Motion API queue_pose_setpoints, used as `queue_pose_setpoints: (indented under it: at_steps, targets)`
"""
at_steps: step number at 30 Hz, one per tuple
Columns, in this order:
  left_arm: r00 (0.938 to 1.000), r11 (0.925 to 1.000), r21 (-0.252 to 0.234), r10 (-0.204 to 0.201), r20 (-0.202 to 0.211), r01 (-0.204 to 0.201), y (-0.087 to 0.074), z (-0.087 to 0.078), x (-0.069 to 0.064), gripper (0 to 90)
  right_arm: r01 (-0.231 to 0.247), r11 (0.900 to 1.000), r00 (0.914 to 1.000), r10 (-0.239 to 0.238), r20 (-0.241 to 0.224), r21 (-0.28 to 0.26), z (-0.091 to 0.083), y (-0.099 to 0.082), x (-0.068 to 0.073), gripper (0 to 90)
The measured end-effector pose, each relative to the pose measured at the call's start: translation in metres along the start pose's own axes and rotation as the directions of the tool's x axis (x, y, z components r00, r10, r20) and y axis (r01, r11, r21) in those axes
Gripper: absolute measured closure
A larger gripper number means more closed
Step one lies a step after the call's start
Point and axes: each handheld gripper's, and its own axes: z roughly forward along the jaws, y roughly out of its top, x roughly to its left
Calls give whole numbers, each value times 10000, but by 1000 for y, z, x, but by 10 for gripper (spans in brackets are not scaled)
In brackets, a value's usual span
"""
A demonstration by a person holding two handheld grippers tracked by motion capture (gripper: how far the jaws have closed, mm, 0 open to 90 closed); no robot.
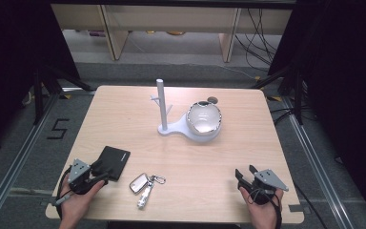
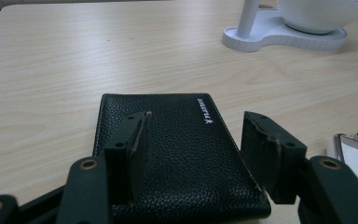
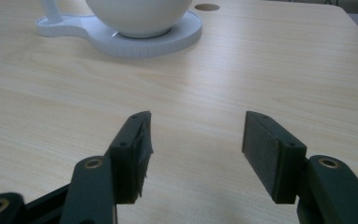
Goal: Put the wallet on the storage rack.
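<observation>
High view looked down from above the table's [image 1: 124, 102] near edge, whole top in frame; both gripper views sat low and close, facing the far side, each sharing the white stand [image 1: 171, 129] [image 2: 279, 37] [image 3: 116, 37] at frame top.

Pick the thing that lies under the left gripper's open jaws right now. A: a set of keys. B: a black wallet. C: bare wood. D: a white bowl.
B: in the left gripper view, the left gripper has its jaws apart over the black wallet, whose grained leather shows between them.
</observation>
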Motion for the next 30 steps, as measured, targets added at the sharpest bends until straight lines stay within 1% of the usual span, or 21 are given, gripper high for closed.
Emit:
queue_pose_setpoints:
  at_steps: [1, 2, 3, 4, 5, 6, 10, 12, 13, 14, 15, 16, 19, 21, 23, 25, 26, 27, 28, 29, 30]
  targets:
    - [10000, 10000, -18, -79, 5, 79, 0, 0, 1, 412, 249, 9997, 9996, -249, -99, 21, 1, 1, -1, 438]
    - [9999, 9999, 27, -144, -94, 144, 0, -1, 1, 412, 332, 9994, 9994, -332, -77, 64, 2, 1, 0, 439]
    - [9997, 9998, -18, -214, -114, 214, 0, -1, 1, 412, 307, 9994, 9994, -304, -148, 163, 2, 1, 1, 440]
    - [9996, 9997, -17, -233, -142, 233, 0, -1, 1, 412, 318, 9995, 9991, -317, -284, 38, 3, 1, 1, 443]
    - [9996, 9997, -19, -227, -161, 227, 0, -1, 2, 411, 358, 9992, 9992, -355, -161, 195, 1, 1, 2, 443]
    - [9995, 9997, -36, -258, -180, 257, 0, -1, 2, 410, 412, 9991, 9989, -410, -218, 56, 4, 0, 1, 444]
    - [9996, 9997, -53, -251, -148, 250, 0, -1, 2, 405, 336, 9993, 9992, -333, -224, 132, 2, 1, 1, 444]
    - [9997, 9997, -72, -245, -81, 244, 0, -1, 2, 403, 416, 9990, 9990, -413, -170, 176, 3, 1, 0, 445]
    - [9996, 9996, -82, -262, -46, 262, 0, -1, 2, 402, 256, 9991, 9996, -250, -156, 343, 3, 1, 1, 449]
    - [9996, 9996, -76, -263, -28, 263, 0, -1, 2, 402, 256, 9991, 9996, -250, -156, 343, 3, 1, 1, 449]
    - [9996, 9996, -116, -276, -4, 276, -1, -1, 3, 402, 99, 9995, 9999, -95, -128, 306, 3, 1, 2, 450]
    - [9995, 9994, -173, -313, -16, 313, -1, -2, 3, 402, 363, 9988, 9993, -359, -141, 333, 3, 2, 1, 452]
    - [9989, 9986, -242, -465, 76, 467, -1, -3, 4, 399, 459, 9984, 9987, -451, -241, 321, 5, 2, 1, 455]
    - [9989, 9985, -274, -464, 10, 464, 1, -3, 3, 397, 722, 9969, 9974, -720, -68, 314, 6, 2, 0, 456]
    - [9988, 9986, -231, -481, 117, 483, 5, -4, 4, 401, 451, 9984, 9986, -442, -290, 332, 5, 2, 1, 455]
    - [9992, 9991, -154, -402, 85, 404, 12, -4, 5, 409, 345, 9988, 9984, -329, -464, 354, 6, 2, 0, 454]
    - [9992, 9991, -154, -402, 85, 404, 12, -4, 5, 420, 345, 9988, 9984, -329, -464, 354, 6, 2, 0, 454]
    - [9992, 9992, -90, -387, 27, 387, 16, -4, 5, 420, 494, 9977, 9980, -475, -420, 461, 6, 2, 0, 453]
    - [9988, 9989, -47, -476, 109, 477, 19, -3, 6, 458, 414, 9975, 9986, -394, -364, 576, 5, 3, 0, 453]
    - [9984, 9984, 49, -557, 129, 556, 22, -3, 7, 458, 414, 9975, 9986, -394, -364, 576, 5, 3, 0, 453]
    - [9973, 9973, 252, -698, 239, 692, 24, -2, 8, 471, -38, 9970, 9996, 58, -262, 778, 4, 2, 4, 453]
